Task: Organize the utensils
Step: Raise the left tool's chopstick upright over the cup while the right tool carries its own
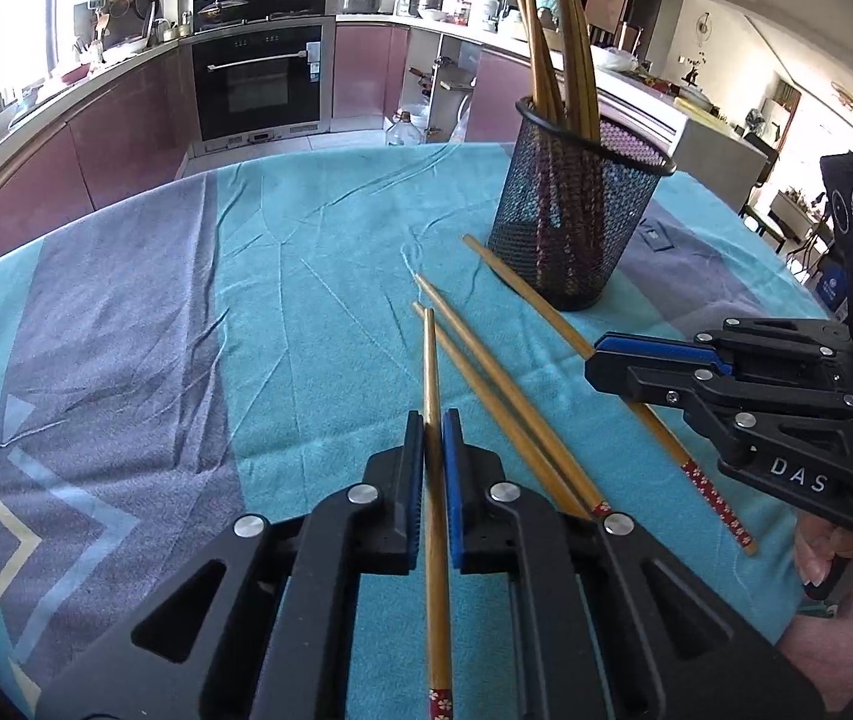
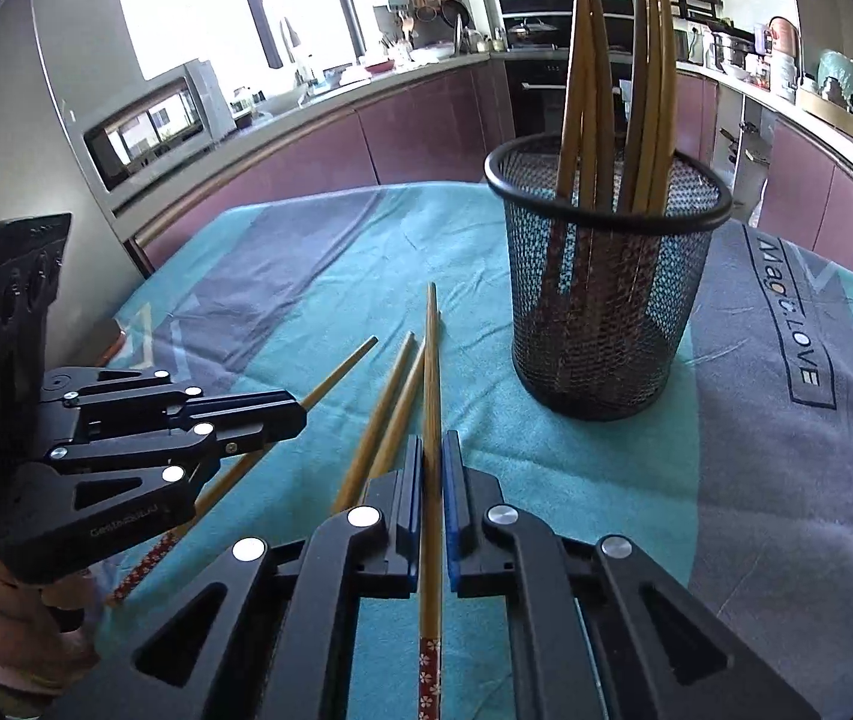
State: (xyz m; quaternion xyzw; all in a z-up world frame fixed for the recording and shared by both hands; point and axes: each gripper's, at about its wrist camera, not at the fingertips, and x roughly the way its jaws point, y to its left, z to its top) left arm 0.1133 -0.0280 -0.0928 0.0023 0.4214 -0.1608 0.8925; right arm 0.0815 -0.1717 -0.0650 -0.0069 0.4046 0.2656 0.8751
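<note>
My left gripper (image 1: 432,420) is shut on a bamboo chopstick (image 1: 429,360) that points away over the teal tablecloth, its red patterned end toward the camera. From the right wrist view the same gripper (image 2: 300,414) comes in at the left. My right gripper (image 2: 432,444) is shut on another chopstick (image 2: 431,360); in the left wrist view it (image 1: 591,360) sits at the right, clamped on that long stick (image 1: 522,288). Two loose chopsticks (image 1: 486,372) (image 2: 393,396) lie side by side between the grippers. A black mesh holder (image 1: 570,222) (image 2: 606,300) stands upright beyond, with several chopsticks in it.
The tablecloth (image 1: 306,300) covers the table, whose far edge drops toward purple kitchen cabinets (image 1: 126,132) and an oven (image 1: 258,84). A person's hand (image 1: 828,558) (image 2: 6,630) grips each tool's handle. Printed lettering (image 2: 792,312) marks the cloth right of the holder.
</note>
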